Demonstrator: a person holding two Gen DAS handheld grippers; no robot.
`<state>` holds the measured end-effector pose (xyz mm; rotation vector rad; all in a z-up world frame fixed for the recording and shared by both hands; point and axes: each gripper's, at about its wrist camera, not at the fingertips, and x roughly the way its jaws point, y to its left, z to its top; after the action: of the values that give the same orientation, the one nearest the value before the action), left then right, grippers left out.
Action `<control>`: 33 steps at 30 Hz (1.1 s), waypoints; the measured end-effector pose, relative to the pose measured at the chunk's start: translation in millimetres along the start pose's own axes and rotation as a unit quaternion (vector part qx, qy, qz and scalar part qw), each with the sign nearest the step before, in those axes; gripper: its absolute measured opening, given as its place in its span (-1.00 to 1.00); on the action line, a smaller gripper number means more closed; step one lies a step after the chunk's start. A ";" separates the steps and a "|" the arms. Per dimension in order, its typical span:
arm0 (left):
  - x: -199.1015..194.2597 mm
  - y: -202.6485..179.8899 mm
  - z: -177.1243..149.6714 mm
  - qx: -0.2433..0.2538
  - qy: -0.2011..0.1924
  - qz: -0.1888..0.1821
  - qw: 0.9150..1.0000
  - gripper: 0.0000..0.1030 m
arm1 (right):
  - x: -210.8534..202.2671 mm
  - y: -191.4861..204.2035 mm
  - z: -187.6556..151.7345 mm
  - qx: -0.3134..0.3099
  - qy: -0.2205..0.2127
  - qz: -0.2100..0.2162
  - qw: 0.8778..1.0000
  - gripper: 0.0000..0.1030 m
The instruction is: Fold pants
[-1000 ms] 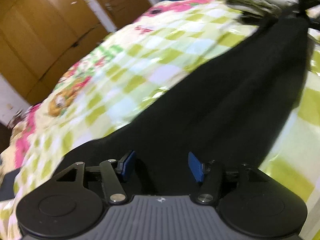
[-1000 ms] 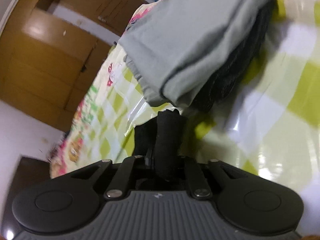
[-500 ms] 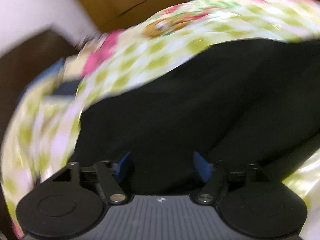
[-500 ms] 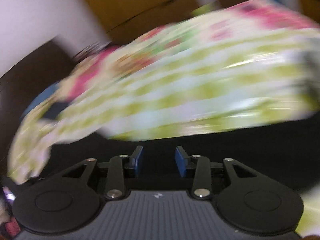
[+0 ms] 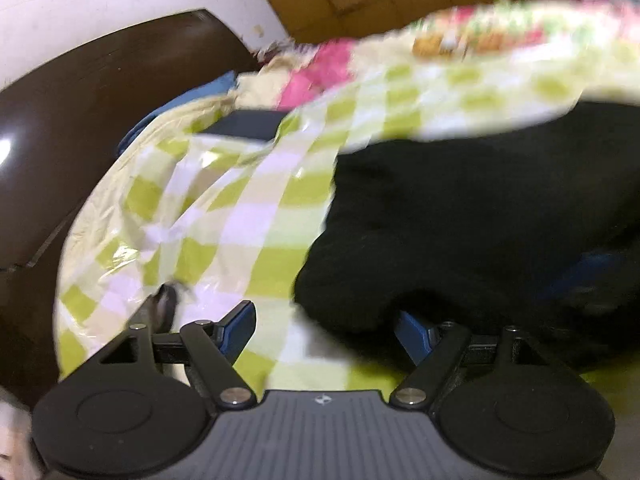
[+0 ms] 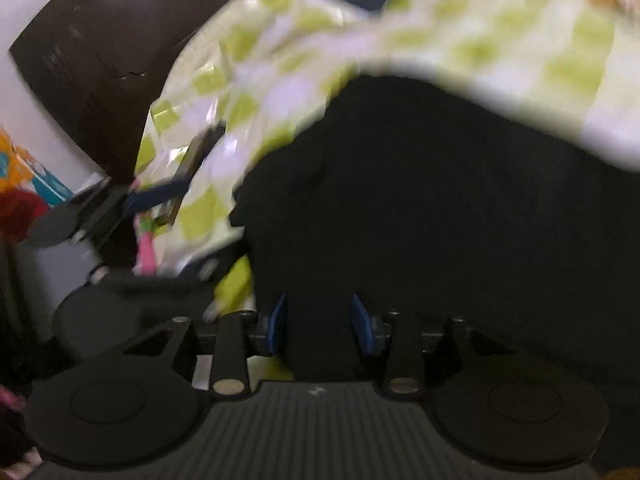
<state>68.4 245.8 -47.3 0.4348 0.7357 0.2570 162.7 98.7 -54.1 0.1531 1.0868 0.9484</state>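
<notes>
Left tongs [image 5: 324, 330]: spread wide at black fabric pants' [image 5: 480, 216] edge.
Right tongs [image 6: 318, 324]: pants released, now parted narrowly; regrasp awaited.

Motion blur smears the far checked bedspread [image 5: 460, 84] and its flowers in both wrist views. The black pants [image 5: 480, 216] run off the right edge of each picture, and their folds are lost in darkness. They cover the right finger [image 5: 414, 330] of the left gripper [image 5: 326, 326] near its tip. A blurred blue patch [image 5: 592, 268] on the pants cannot be identified
</notes>
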 end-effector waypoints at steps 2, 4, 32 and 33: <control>11.4 4.3 -6.0 -0.007 0.020 0.014 1.000 0.73 | -9.9 2.3 -3.2 0.014 -0.016 0.002 1.000 -0.23; 4.4 17.7 -9.8 -0.025 0.021 0.022 0.999 0.73 | -32.5 -1.3 -10.6 0.050 -0.041 0.010 0.998 -0.23; -145.5 -250.3 89.1 0.216 -0.166 -0.205 0.940 0.73 | -399.9 -192.9 -344.6 0.486 -0.412 -0.240 0.732 -0.05; -146.9 -255.2 90.6 0.223 -0.166 -0.206 0.938 0.73 | -398.0 -194.1 -342.4 0.481 -0.418 -0.234 0.734 -0.05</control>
<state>45.1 -60.3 -20.4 0.7197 0.5306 -0.3810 -51.9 -418.3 -56.1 1.0131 0.5892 -0.2659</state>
